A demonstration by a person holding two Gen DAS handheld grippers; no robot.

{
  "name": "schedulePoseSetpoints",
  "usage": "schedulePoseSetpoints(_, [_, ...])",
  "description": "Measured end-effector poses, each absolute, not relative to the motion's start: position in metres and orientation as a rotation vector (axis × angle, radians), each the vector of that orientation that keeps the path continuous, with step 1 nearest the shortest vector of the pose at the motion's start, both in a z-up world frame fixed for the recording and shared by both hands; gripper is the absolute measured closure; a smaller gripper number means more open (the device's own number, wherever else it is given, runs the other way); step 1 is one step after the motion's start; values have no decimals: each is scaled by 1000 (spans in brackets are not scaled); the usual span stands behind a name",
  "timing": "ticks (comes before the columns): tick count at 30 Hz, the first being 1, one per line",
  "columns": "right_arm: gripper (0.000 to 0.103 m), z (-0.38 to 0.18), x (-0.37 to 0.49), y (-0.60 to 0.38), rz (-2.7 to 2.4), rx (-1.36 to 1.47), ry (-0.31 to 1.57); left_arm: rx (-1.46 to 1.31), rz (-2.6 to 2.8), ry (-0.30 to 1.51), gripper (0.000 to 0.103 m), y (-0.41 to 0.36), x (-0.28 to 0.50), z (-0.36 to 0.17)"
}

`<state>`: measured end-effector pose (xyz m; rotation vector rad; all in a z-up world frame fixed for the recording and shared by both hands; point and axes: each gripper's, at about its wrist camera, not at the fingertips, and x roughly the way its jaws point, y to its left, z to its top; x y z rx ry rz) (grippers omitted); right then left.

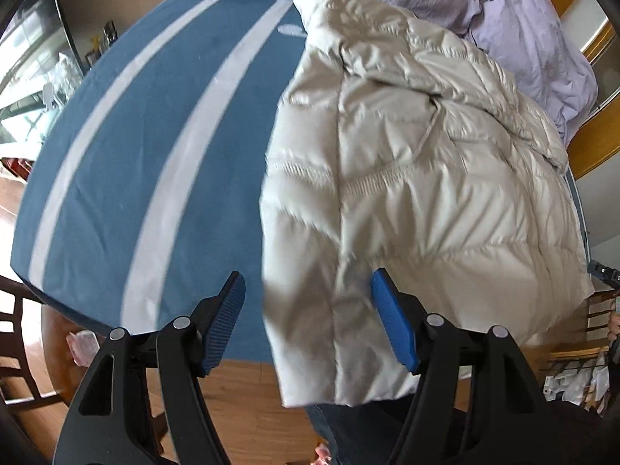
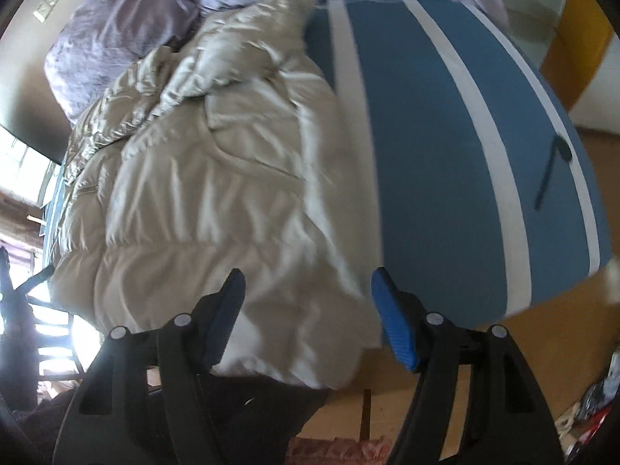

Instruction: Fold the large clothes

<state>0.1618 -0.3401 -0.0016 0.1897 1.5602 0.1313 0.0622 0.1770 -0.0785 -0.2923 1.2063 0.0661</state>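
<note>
From the left wrist view, the left gripper [image 1: 308, 302] points steeply down with its jaws standing apart and nothing pinched between them; the cream puffer jacket [image 1: 418, 178] lies ahead of it and to its right, spread over the blue striped cover [image 1: 162, 147], with its near hem hanging over the table edge just under the right-hand pad. Beyond the jacket, farther from the tongs, sits a heap of lilac bedding [image 1: 523, 31]. The jacket looks light and puffy, its shiny quilted shell likely slippery, so a shallow pinch would probably slide off; a deep bite on a stitched seam or on the doubled hem seems the safer hold, and the filling will spring back, so folds may need pressing down. From the right wrist view, the right gripper [image 2: 308, 302] also points down with jaws wide and empty, no cloth touched by either pad; the puffer jacket [image 2: 201, 178] lies ahead and to its left, its lower edge drooping over the rim right below the left-hand pad, with the blue striped cover [image 2: 426, 135] bare ahead and to the right. The picture is blurred, so finer seams cannot be made out.
</note>
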Motion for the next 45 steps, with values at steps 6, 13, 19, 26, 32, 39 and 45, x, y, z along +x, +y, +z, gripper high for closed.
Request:
schedulePoseSetpoints(6, [35, -12, 155, -342, 156, 226, 1592, -337, 83, 1212, 34, 170, 58, -90])
schedulePoseSetpoints(13, [39, -24, 151, -329, 204, 212, 1630, -425, 115, 1193, 34, 177, 56, -96])
schedulePoseSetpoints(19, [59, -29, 143, -330, 235, 270, 1626, -448, 107, 1180, 43, 168, 58, -94])
schedulePoseSetpoints(26, [60, -35, 138, -341, 278, 354, 1621, -421, 141, 1177, 48, 157, 58, -94])
schedulePoseSetpoints(32, [71, -36, 135, -354, 342, 388, 1625, -388, 185, 1166, 58, 146, 58, -92])
schedulePoseSetpoints(39, [92, -23, 132, -376, 420, 453, 1568, -392, 225, 1104, 88, 137, 51, -77])
schedulePoseSetpoints(45, [94, 6, 146, -382, 461, 481, 1471, -397, 201, 1053, 93, 140, 54, -53])
